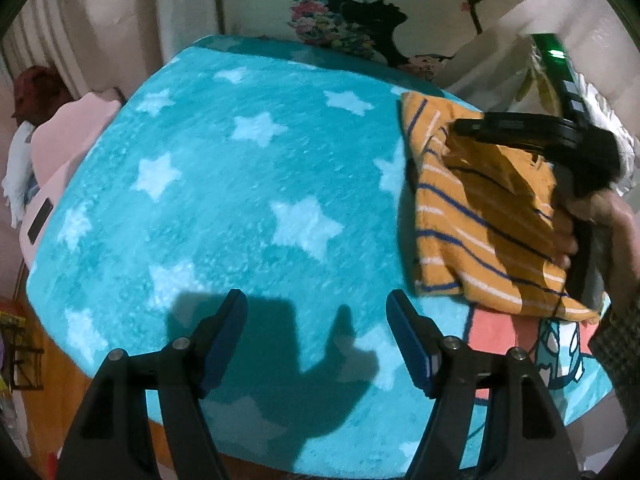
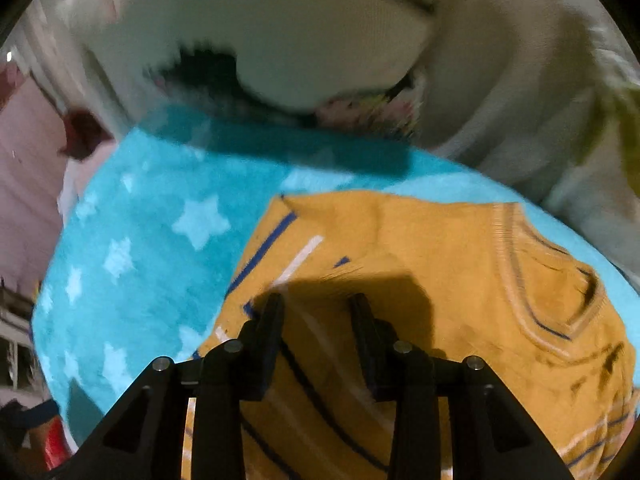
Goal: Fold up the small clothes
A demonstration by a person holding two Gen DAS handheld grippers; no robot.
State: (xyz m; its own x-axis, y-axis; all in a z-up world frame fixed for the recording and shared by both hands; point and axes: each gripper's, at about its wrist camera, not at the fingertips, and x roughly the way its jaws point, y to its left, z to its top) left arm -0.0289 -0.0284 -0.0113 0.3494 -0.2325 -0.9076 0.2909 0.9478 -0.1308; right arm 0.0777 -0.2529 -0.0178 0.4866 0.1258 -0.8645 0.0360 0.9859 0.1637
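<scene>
Left wrist view: my left hand-held gripper [image 1: 316,332] hovers with fingers spread apart, clamping nothing, over the fluffy turquoise blanket [image 1: 224,200] with pale stars.
Garment: mustard striped shirt [image 1: 480,220], soft knit, folded, lying at the blanket's right side, atop a pink printed garment [image 1: 500,336].
Right wrist view: my right hand-held gripper [image 2: 316,308] sits above the shirt [image 2: 440,248], fingers apart.
Detail: ribbed V-neck collar [image 2: 560,304] with stripes.
</scene>
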